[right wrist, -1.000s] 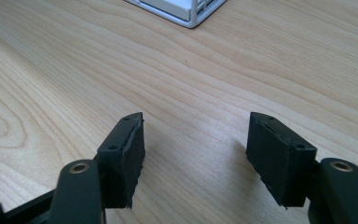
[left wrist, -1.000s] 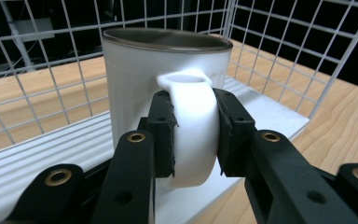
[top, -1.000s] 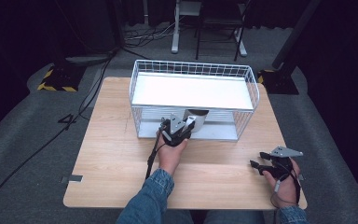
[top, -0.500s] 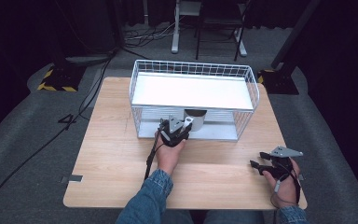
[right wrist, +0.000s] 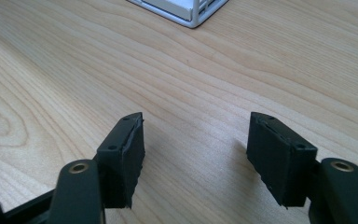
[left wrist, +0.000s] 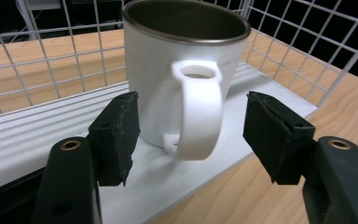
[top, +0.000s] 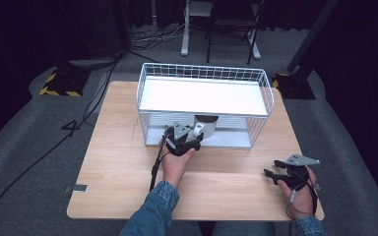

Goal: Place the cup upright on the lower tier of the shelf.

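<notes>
A white mug (top: 205, 122) with a dark inside stands upright on the lower white floor of a wire rack (top: 204, 70), its handle (left wrist: 198, 116) turned toward me. My left gripper (top: 193, 137) is at the rack's open front. Its jaws have just been opening and now stand apart on either side of the handle, touching neither it nor the mug (left wrist: 168, 60). The left gripper (left wrist: 191, 126) holds nothing. My right gripper (top: 271, 175) rests low over the table at the front right. This right gripper (right wrist: 196, 140) is open with bare wood between its pads.
The white wire rack has an upper white shelf (top: 202, 96) above the mug and mesh walls (left wrist: 51, 56) around it. The wooden table (top: 118, 157) stretches out in front of the rack. Dark floor, cables and chair legs lie beyond the table.
The left jaws have opened off the mug's handle. The mug, tilted a second ago, now stands upright on the rack's lower floor. The right gripper has not moved.
</notes>
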`<state>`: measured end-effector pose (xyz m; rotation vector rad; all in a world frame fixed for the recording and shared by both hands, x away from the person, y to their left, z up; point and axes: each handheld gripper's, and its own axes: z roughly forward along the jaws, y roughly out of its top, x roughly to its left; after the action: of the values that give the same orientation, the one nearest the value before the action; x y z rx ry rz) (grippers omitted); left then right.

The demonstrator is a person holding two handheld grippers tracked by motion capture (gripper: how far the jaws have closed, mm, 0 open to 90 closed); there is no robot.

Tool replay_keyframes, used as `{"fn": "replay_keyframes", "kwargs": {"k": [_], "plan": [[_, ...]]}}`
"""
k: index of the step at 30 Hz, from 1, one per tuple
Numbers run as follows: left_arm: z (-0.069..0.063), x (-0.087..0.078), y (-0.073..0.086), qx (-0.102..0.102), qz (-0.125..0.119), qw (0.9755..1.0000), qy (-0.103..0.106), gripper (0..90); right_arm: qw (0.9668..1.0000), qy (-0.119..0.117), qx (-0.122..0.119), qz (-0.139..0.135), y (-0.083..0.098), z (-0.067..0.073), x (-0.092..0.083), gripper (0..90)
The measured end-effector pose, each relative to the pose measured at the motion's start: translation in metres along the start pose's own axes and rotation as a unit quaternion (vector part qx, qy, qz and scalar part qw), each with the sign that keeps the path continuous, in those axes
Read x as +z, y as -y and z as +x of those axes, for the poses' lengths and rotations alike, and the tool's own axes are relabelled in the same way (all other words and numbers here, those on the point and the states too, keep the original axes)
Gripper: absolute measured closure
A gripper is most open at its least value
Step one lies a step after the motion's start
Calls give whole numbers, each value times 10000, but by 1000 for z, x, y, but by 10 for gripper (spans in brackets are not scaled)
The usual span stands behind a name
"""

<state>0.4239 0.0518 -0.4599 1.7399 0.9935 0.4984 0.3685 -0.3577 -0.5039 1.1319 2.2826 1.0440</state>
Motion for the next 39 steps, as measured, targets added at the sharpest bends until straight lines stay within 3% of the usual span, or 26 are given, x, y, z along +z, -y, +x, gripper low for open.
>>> {"fn": "replay_keyframes", "kwargs": {"k": [11,19,26,34,39], "plan": [[-13,-42,-11,343,-120,9989,298,343,10000,-85,20,26,-1,-1,1,351],[-12,-67,-10,355,-152,9985,393,342,9999,-103,20,19,-1,-2,1,350],[-6,-90,-4,426,-80,9984,369,335,9999,-101,20,16,-1,-2,1,350],[-1,-105,6,460,-36,9981,397,303,10000,-92,14,15,-1,-1,1,349],[13,-120,15,536,153,9977,384,267,10000,-90,2,18,-1,-1,1,349]]}}
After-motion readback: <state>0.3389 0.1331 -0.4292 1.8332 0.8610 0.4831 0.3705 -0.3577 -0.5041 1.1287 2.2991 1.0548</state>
